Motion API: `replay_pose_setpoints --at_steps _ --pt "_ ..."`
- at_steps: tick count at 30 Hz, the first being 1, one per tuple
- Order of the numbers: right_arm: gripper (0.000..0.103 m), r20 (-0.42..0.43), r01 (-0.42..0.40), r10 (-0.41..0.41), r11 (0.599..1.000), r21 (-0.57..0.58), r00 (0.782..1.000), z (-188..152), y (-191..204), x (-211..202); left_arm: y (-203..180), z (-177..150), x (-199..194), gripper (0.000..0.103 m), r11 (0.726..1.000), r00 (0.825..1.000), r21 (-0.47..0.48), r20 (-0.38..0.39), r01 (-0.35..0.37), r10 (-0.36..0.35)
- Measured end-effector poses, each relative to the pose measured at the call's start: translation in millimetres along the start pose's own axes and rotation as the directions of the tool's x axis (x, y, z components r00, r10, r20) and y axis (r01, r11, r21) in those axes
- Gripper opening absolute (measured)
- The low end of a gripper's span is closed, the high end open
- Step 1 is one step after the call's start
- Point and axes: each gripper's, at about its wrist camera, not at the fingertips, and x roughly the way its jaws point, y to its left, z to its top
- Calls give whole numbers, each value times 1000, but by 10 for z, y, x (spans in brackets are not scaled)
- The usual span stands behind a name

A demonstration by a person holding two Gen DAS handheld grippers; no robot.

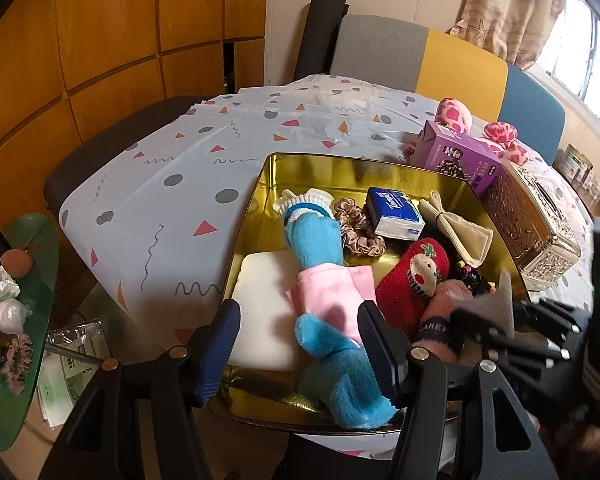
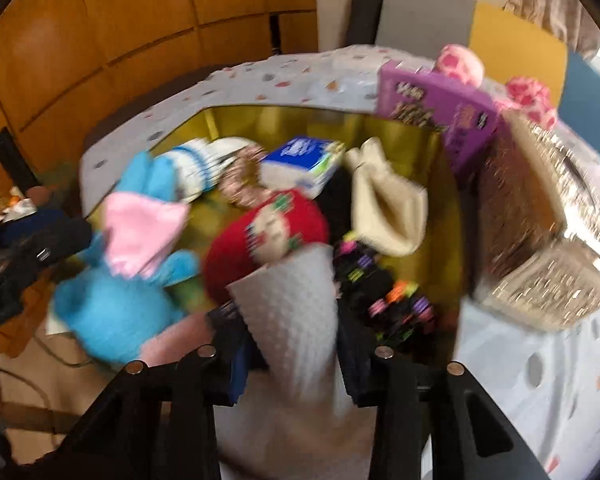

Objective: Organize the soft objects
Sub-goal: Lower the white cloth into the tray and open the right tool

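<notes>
A blue plush toy (image 1: 332, 316) in a pink garment lies lengthwise in the gold tin (image 1: 340, 168), its lower end over the tin's near rim. The left gripper (image 1: 300, 344) is spread wide, with one blue-padded finger (image 1: 220, 344) on each side of the toy's lower body; whether the pads touch the toy cannot be determined.

The right gripper (image 2: 296, 344) is closed on a grey dimpled cloth (image 2: 296, 304), which stands upright between the fingers at the tin's near edge. The right wrist view is motion-blurred.

Readable writing is limited. A blue tissue pack (image 1: 396, 212) carries a brand name that appears to read "Tempo". A dark band on a pink sock (image 1: 440, 320) shows the letters "AREY". The purple carton (image 1: 456, 152) bears print too small to be read.

Inside the tin, a white pad (image 1: 264, 312) lies under the toy at the left. A red sock (image 1: 412, 280) with a stitched figure lies just right of the toy. A champagne scrunchie (image 1: 356, 232), a cream fabric bow (image 1: 460, 232) and dark hair ties (image 2: 380, 296) with coloured beads are also held there.

Beyond the tin, the purple carton and a silver embossed box (image 1: 536, 224) stand on the worktop (image 1: 180, 184), which is covered by a patterned cloth. Pink spotted plush pieces (image 1: 456, 114) lie behind the carton.
</notes>
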Motion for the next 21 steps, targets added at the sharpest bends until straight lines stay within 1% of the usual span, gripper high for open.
replay_pose_setpoints --at_steps 2,4,7,9,10,14,15,17,20,21 --pt "36 -4 1 -1 1000 18 1000 39 -75 53 -22 7 5 62 1000 1000 4 1 3 -3" --pt "36 6 36 -36 999 -7 999 80 -78 79 -47 13 1 63 1000 1000 14 8 0 0" --pt "36 16 59 -59 998 2 998 121 -118 113 -87 28 -13 70 1000 1000 24 20 -1 0" --pt "38 26 77 -77 997 -1 997 135 -129 121 -111 34 -34 71 999 999 32 33 -10 9" --pt "41 27 78 -78 997 5 997 137 -137 110 -115 33 -42 74 999 999 34 37 -14 12" --pt "43 24 48 -49 998 43 998 125 -213 48 -113 35 -86 79 999 998 27 54 -35 34" --pt "44 26 39 -41 998 53 999 116 -225 22 -111 34 -97 82 999 998 24 56 -39 38" --pt "49 37 40 -43 997 66 998 98 -230 -26 -113 35 -124 89 998 997 22 66 -50 49" --pt "58 67 48 -54 995 82 996 76 -221 -136 -123 24 -184 92 997 993 19 93 -71 69" --pt "60 78 52 -59 995 88 995 71 -226 -174 -125 19 -202 95 997 992 17 99 -74 72"
